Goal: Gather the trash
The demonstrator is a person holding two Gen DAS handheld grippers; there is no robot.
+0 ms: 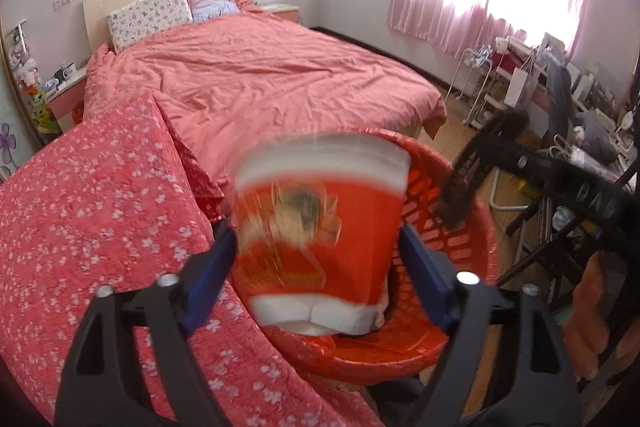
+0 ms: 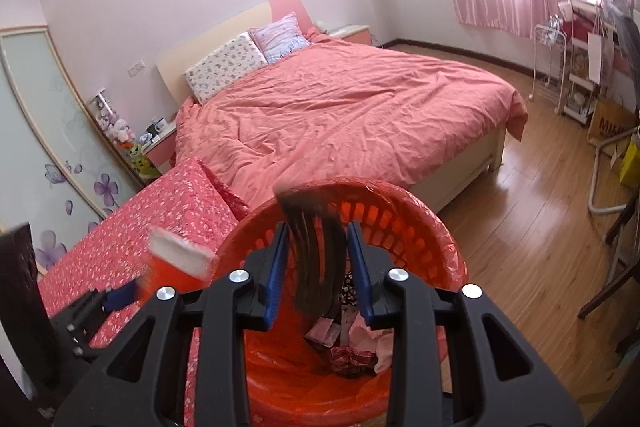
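My left gripper (image 1: 316,267) is shut on a red and white paper cup (image 1: 320,227), blurred by motion, held over the near rim of the orange trash basket (image 1: 452,227). The cup (image 2: 176,261) and left gripper (image 2: 116,297) also show at the left of the right wrist view. My right gripper (image 2: 318,269) is shut on a dark ridged strip (image 2: 316,247) held above the basket (image 2: 416,223). That strip (image 1: 472,167) and the right gripper (image 1: 452,219) show at the right of the left wrist view. Paper scraps and wrappers (image 2: 352,343) lie inside the basket.
A table with a red floral cloth (image 1: 100,227) stands left of the basket. A bed with a pink duvet (image 2: 340,107) lies behind. Wooden floor (image 2: 520,219), a white rack (image 2: 576,83), chairs and clutter are at the right.
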